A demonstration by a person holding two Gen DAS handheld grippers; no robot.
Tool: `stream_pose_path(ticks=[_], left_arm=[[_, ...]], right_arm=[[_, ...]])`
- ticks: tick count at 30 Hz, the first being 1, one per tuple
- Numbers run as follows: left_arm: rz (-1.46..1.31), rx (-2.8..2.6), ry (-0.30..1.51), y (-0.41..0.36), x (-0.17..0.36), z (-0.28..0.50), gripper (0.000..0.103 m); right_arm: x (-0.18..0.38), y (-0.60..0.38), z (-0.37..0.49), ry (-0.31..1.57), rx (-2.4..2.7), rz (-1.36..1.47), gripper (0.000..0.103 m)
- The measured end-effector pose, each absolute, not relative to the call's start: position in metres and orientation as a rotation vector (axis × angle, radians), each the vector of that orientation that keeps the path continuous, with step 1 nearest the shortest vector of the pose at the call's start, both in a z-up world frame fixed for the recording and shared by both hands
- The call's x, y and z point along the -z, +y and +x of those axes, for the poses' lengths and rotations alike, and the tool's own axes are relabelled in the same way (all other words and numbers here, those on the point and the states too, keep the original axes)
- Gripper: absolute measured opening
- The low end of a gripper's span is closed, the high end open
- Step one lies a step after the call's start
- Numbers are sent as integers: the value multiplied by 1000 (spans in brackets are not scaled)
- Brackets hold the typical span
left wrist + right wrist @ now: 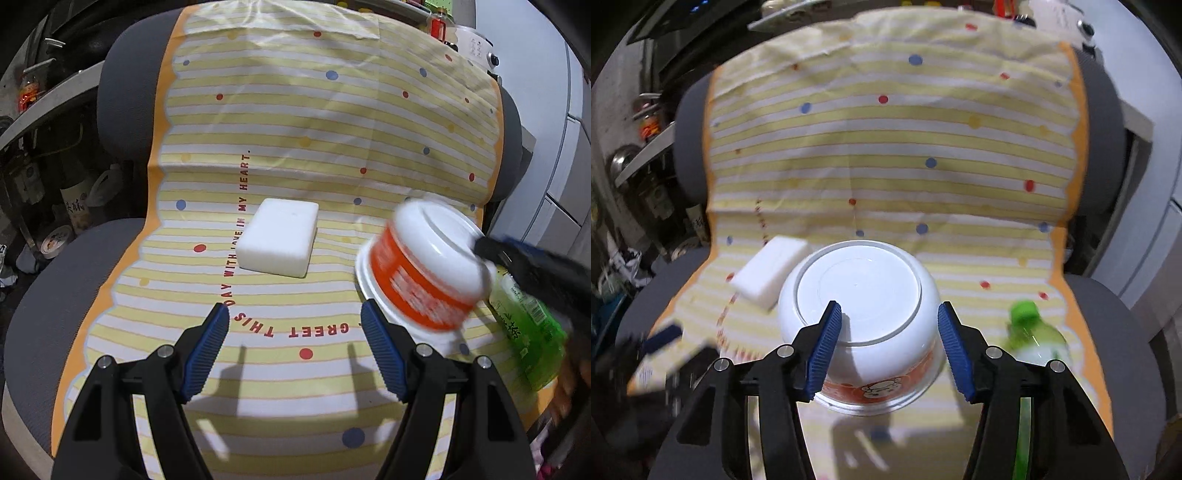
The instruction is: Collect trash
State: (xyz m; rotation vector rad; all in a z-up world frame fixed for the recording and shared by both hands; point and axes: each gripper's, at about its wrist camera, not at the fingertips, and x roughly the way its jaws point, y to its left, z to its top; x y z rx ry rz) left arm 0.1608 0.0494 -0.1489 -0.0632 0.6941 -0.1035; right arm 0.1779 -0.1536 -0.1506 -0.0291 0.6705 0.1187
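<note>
The right gripper (888, 332) is spread wide around the upturned bowl (858, 306), probably light, slick plastic; grip its sides. The left gripper (295, 317) is open and empty.

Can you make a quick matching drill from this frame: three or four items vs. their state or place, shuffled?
Items:
1. instant noodle bowl
2. white foam block
3. green tea bottle
4. left gripper

States:
A. lying on its side at the cloth's right edge
B. open, holding nothing
C. upside down, between the right gripper's open fingers
D. flat on the striped cloth, untouched

Pairs: 1-C, 2-D, 3-A, 4-B
</note>
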Motion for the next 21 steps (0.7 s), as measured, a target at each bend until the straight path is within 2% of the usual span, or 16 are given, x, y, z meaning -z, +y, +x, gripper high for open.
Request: stream_pose_path(ticks=[9, 17, 21], left_arm=[[-61, 134, 692, 37, 140, 135, 72], [-105, 247, 730, 18, 144, 114, 72], [-138, 347, 721, 4, 137, 111, 72]], right_arm=[[150, -172, 74, 577, -97, -105, 55], [152, -196, 71, 618, -105, -20, 54], [152, -201, 58, 615, -73, -70, 52]])
